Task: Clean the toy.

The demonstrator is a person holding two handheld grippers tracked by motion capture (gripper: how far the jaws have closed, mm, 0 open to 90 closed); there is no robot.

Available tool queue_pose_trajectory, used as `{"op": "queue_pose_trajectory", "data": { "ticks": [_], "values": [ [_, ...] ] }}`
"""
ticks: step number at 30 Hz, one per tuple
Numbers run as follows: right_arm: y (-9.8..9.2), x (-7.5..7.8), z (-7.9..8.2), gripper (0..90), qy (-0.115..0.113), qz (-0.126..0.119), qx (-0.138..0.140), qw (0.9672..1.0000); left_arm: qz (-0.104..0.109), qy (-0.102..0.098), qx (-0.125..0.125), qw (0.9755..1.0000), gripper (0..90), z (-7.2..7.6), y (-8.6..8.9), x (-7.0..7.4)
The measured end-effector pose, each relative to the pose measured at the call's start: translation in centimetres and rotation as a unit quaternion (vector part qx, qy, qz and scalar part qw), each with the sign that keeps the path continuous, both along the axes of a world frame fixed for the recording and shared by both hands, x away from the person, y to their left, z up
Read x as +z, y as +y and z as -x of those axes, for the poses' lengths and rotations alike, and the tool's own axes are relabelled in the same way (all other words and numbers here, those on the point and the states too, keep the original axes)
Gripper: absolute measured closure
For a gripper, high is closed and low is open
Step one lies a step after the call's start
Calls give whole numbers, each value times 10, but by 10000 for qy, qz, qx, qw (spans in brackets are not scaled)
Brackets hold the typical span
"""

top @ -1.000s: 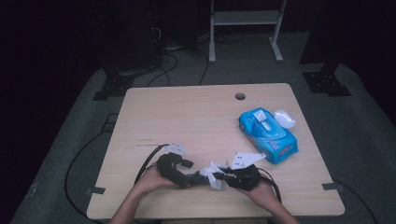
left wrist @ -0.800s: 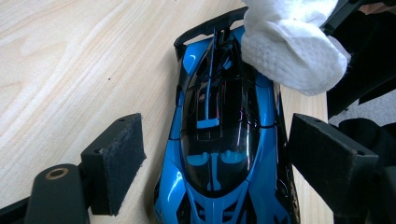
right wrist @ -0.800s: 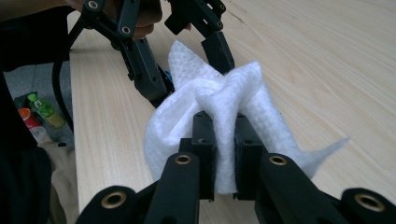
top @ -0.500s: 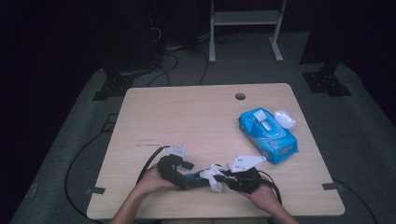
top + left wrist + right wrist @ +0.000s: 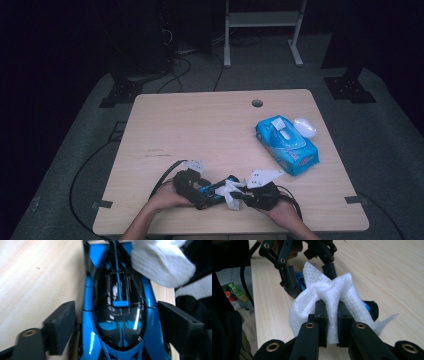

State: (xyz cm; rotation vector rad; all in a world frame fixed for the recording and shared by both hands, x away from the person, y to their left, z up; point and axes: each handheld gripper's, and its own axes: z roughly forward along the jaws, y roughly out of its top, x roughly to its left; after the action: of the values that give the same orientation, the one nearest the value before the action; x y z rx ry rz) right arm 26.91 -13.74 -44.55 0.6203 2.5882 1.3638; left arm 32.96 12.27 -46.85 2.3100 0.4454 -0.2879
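High view: near the counter's (image 5: pixel 210 125) front edge, the left claw (image 5: pixel 212 192) steadies a blue toy car (image 5: pixel 216 188) for wiping. Left gripper view: its jaws, just closing, bracket the car's sides. Right gripper view: the right claw (image 5: pixel 332 322) pinches a white wet wipe (image 5: pixel 337 297) against the car.

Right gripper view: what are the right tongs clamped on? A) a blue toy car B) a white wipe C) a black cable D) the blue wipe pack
B: the right tongs are shut on a bunched white wipe, which bulges out above and beside the jaws; the blue toy car sits between the jaws of the left tongs instead.
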Motion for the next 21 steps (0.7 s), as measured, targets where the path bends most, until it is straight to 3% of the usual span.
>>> {"op": "queue_pose_trajectory", "data": {
  "ticks": [1, 6, 10, 13, 15, 21],
  "values": [
    [0, -1, 0, 814, 11, 22, 3, 10000, 0, 0, 0, 10000, 231, 0, 0, 0],
    [0, -4, 1, 814, 77, 120, 22, 9999, -223, -506, -29, 9985, 233, 8, -5, 1],
    [1, -7, 1, 814, 181, 237, 57, 9995, -397, -878, -42, 9953, 232, 16, -9, 1],
    [1, -8, 1, 813, 260, 311, 42, 9992, -550, -1177, -104, 9915, 231, 21, -12, 1],
    [3, -8, 3, 813, 251, 354, 14, 9991, -584, -1298, -114, 9898, 229, 24, -14, 0],
    [19, 0, -3, 813, 139, 307, -38, 9994, -555, -1382, -110, 9888, 223, 26, -14, -1]
  ]
}}
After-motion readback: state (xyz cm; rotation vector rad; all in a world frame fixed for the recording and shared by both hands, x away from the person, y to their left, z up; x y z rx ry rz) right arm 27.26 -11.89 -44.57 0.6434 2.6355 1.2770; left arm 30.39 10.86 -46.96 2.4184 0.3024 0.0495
